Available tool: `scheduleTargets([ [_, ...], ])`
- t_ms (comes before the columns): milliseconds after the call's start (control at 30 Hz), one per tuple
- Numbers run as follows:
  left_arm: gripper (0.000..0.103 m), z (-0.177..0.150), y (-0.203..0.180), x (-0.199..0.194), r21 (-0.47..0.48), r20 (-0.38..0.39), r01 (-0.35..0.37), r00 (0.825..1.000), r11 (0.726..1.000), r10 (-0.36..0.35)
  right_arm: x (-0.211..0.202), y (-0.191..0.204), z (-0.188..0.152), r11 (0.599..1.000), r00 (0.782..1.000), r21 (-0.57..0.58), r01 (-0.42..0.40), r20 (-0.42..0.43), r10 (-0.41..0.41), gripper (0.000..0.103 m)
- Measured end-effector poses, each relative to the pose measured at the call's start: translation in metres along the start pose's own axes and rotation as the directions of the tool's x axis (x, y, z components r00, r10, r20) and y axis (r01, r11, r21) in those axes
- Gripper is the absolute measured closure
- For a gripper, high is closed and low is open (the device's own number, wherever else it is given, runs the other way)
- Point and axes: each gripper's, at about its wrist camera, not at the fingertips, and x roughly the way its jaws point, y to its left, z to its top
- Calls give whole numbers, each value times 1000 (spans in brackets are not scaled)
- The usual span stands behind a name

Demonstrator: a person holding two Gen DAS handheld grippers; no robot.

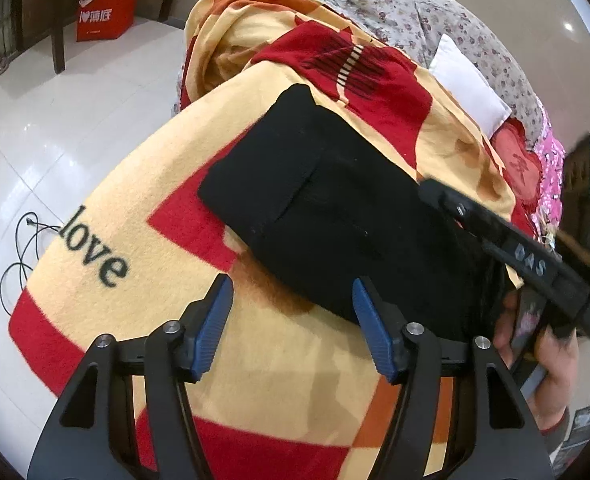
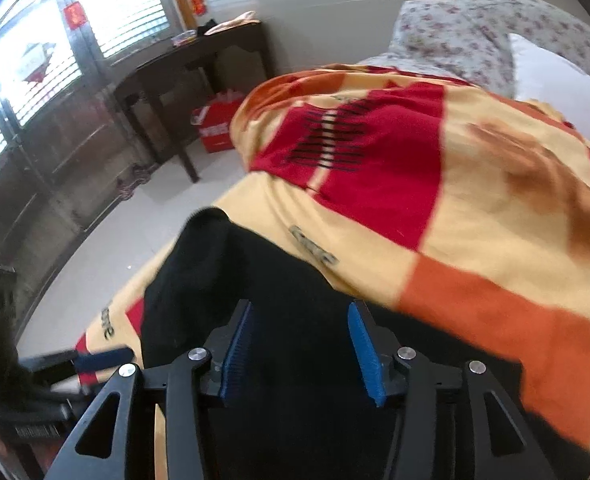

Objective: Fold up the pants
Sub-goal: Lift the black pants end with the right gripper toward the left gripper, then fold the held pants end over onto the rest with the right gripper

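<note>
While left wrist view shows black pants (image 1: 327, 208) folded on blanket (image 1: 167, 248), right view blurs them. Left gripper (image 1: 291, 320) wide apart, empty, near pants edge. Right gripper (image 2: 299, 344) spread over pants, empty.

Folded black pants (image 1: 327, 216) on love-print blanket (image 1: 143, 248), left gripper (image 1: 293, 300) jaws apart

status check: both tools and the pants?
Left tool open, over blanket. Right tool open, above black pants. Pants folded, flat on blanket. Nothing in the way.
</note>
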Motion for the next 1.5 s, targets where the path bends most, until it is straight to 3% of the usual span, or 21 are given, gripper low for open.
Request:
scheduleTargets([
  [233,39,14,2,11,-31,34,-24,999,999,25,49,23,38,989,996,-122,-83,-46,78,55],
  [300,33,17,2,13,-31,40,-16,999,999,17,68,27,47,982,988,-127,-143,-83,133,54],
  [433,32,22,-1,18,-17,61,-16,998,1000,17,97,28,53,969,969,-111,-219,-137,204,54],
  [467,32,22,-1,18,-14,69,-14,998,1000,15,98,27,52,967,967,-100,-235,-126,222,57],
  [500,32,23,-1,19,-7,76,-9,997,1000,9,97,25,51,961,961,-83,-263,-112,253,68],
  [533,32,24,-1,20,-1,79,3,997,1000,-3,97,23,50,956,955,-66,-285,-104,277,73],
  [567,40,25,0,20,0,79,24,997,1000,-24,95,22,48,954,953,-52,-295,-95,289,81],
  [600,56,26,1,21,-3,69,59,996,998,-59,91,21,47,953,952,-47,-299,-82,294,89],
  [667,69,29,-2,16,2,64,103,993,995,-103,75,20,45,951,952,-47,-305,-35,304,91],
  [833,70,25,-45,-24,175,146,132,976,976,-159,9,2,40,936,927,-1,-351,136,348,92],
  [933,70,14,-83,-44,294,152,177,962,939,-228,-34,-13,26,947,928,21,-322,204,311,93],
  [967,70,10,-95,-45,324,142,191,959,927,-247,-49,-22,19,947,926,36,-320,225,305,94],
  [1000,70,5,-110,-45,365,127,208,954,907,-270,-66,-33,11,945,920,56,-323,255,299,101],
  [1100,75,-14,-150,-28,458,48,250,951,853,-304,-109,-67,-21,931,900,126,-342,327,287,102],
  [1167,77,-26,-168,-5,487,-15,273,952,830,-305,-128,-87,-45,945,923,187,-268,331,197,102],
  [1233,83,-35,-177,20,487,-66,256,964,835,-258,-140,-101,-62,942,931,250,-224,342,131,102],
  [1333,83,-42,-178,35,478,-108,266,964,837,-244,-144,-120,-82,917,941,332,-221,321,111,91],
  [1400,82,-43,-174,38,475,-108,252,967,843,-229,-138,-122,-86,902,944,360,-237,304,127,44],
  [1500,83,-41,-168,38,453,-116,257,966,854,-229,-126,-114,-82,885,930,356,-301,313,190,41],
])
